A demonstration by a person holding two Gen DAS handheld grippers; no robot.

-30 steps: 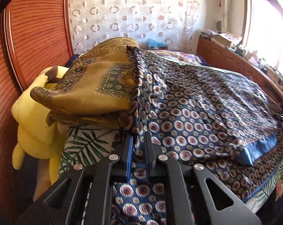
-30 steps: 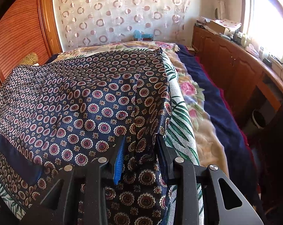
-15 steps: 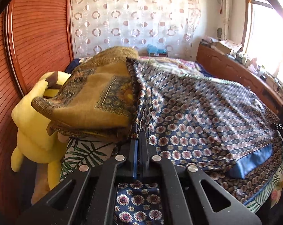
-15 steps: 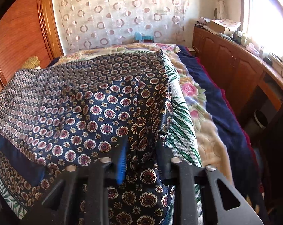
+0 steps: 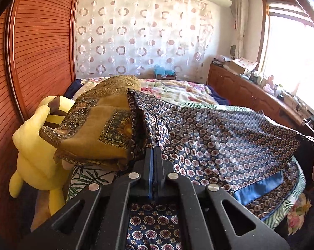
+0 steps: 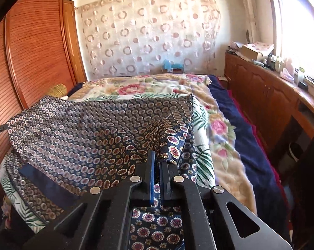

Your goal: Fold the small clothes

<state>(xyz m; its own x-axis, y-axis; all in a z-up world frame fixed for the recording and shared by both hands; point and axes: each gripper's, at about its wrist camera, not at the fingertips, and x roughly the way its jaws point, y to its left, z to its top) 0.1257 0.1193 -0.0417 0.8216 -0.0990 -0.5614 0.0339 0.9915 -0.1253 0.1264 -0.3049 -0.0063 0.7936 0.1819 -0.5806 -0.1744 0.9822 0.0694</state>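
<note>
Left to right: left tongs (image 5: 154,156), now clenched on the near edge of the navy patterned garment (image 5: 219,133); right tongs (image 6: 158,160), now clenched on that edge's other corner. Both have risen, so the cloth tents above the bed (image 6: 223,145): the fold is beginning.

No readable text, label, brand, number or sign in either wrist view. Checked the boxes on the sideboard, the wall unit above the curtain and the printed cloths on the bed: patterns only, and any lettering is too small or too blurred to make out.
</note>
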